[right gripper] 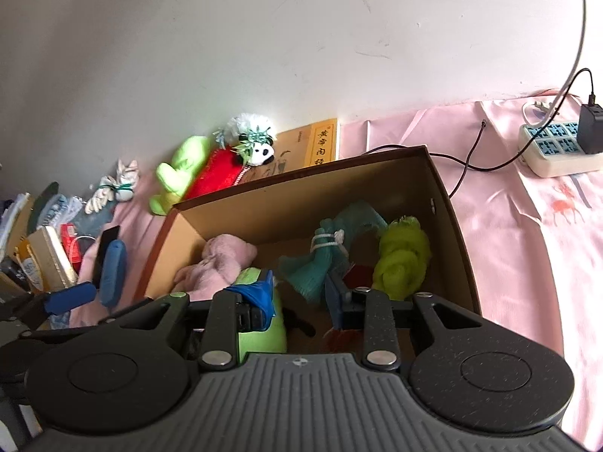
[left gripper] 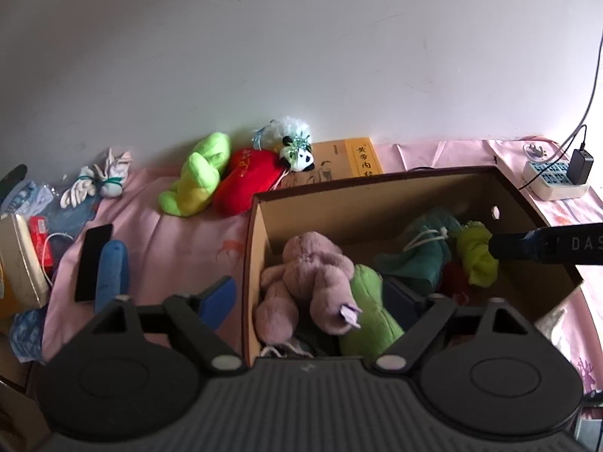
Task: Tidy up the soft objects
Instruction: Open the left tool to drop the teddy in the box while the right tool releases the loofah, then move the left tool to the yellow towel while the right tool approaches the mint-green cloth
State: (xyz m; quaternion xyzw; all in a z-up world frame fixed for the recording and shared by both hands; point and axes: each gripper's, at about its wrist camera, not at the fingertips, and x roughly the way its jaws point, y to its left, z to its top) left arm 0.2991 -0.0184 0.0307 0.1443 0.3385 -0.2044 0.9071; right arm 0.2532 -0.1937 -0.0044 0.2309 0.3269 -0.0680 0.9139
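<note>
Right now we hold the left gripper over the near end of the cardboard box, its jaws spread wide and gripping nothing. A pink plush toy lies in the box below the gap between the fingers, and we see no pad pressing on it. Beside it in the box are a green plush, a teal cloth bundle tied with white cord, and a yellow-green knotted cloth.

Our right gripper hangs over the same box with its blue-tipped fingers parted and nothing caught between them. From the left camera its tip appears right beside the yellow-green cloth, though we cannot tell whether it touches.

Outside the box, on the pink sheet along the wall, lie a lime plush, a red plush touching it, and a small panda next to a yellow book. A white sock bundle sits further left, and a power strip lies beyond the box's far right corner.
</note>
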